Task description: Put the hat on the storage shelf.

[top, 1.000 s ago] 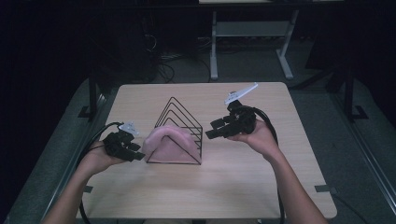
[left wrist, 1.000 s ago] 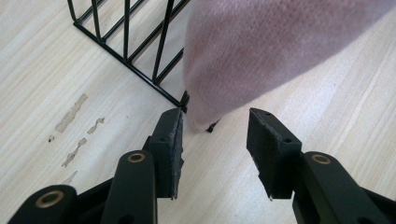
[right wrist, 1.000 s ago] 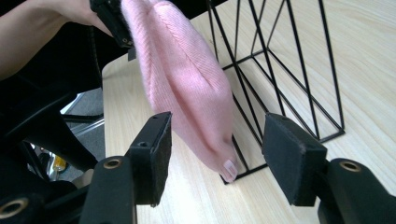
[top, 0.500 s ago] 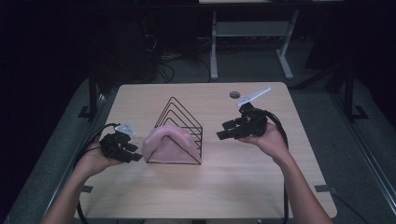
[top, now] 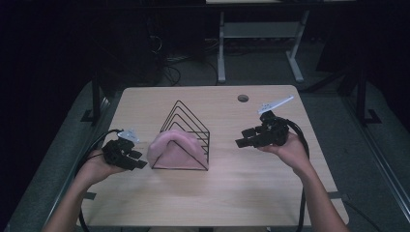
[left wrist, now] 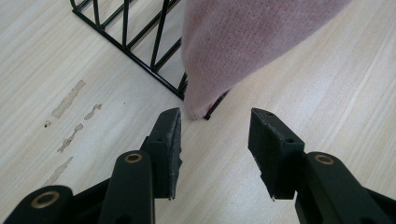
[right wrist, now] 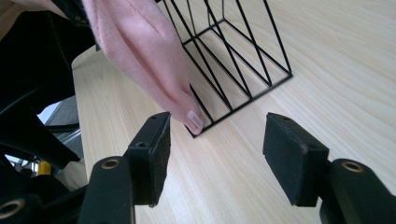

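Nearest, at the bottom of the high view, two forearms come up onto the pale wooden surface (top: 212,193), each hand holding a claw. The left claw (top: 136,162) sits low at the left side, just beside the pink knitted cloth (top: 171,149); its own view shows its two black jaws (left wrist: 215,140) spread wide with nothing between them, the cloth's lower corner (left wrist: 219,56) hanging just ahead of the gap and some pale scuff marks (left wrist: 70,116) on the wood to one side. The right claw (top: 243,141) is held above the surface at the right, well apart from the cloth, pointing toward the rack; in its own view the jaws (right wrist: 217,149) likewise stand wide apart and empty, aimed at the near corner of the rack's base. Between the two claws stands the black wire rack (top: 186,133), a row of triangular frames on a rectangular base, upright near the middle of the surface. The pink cloth is draped over the rack's near left end, its edge reaching down to the wood by the rack's corner (right wrist: 154,65). Farther back there is a round hole (top: 242,98) in the surface near its far edge, and beyond that a dim floor with the legs of a white frame (top: 261,43).
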Tool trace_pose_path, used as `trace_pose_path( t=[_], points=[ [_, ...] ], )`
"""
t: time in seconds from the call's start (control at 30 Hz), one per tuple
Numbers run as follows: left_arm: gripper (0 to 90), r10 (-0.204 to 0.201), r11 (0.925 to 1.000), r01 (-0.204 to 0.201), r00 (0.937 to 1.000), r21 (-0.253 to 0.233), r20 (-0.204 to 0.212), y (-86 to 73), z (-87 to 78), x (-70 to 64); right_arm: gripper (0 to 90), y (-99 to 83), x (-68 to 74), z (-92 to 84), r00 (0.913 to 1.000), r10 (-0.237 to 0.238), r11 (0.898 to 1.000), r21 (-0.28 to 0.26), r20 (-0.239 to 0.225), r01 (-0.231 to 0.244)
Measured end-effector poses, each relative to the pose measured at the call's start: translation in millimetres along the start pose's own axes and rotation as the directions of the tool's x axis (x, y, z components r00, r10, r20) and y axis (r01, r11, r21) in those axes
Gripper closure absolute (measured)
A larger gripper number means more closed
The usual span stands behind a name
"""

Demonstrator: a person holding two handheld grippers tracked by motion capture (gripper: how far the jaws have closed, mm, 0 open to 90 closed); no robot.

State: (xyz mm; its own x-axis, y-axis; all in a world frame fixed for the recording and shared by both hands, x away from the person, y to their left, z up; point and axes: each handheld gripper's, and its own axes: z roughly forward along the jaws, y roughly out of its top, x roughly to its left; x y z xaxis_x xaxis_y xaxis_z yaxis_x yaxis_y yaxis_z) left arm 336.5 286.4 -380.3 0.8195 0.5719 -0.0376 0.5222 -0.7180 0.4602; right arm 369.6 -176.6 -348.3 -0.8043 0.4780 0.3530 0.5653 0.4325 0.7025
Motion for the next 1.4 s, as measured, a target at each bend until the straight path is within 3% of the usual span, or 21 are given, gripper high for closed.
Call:
trace_pose_path(
  t=[0.73, 1.4],
  points=[
    [51.5, -0.028, 0.9994, 0.028, 0.9996, -0.021, 0.01, -11.3, 3.8, -3.6, 39.0, -43.9, -16.3, -14.5, 0.9948, 0.085, 0.996, -0.002, 0.056, -0.085],
    [45.6, -0.059, 0.9974, 0.059, 0.9983, -0.042, 0.004, -25.4, 7.3, -7.1, 36.5, -94.7, -25.1, -25.7, 0.98, 0.163, 0.986, 0.013, 0.114, -0.166]
  ],
)
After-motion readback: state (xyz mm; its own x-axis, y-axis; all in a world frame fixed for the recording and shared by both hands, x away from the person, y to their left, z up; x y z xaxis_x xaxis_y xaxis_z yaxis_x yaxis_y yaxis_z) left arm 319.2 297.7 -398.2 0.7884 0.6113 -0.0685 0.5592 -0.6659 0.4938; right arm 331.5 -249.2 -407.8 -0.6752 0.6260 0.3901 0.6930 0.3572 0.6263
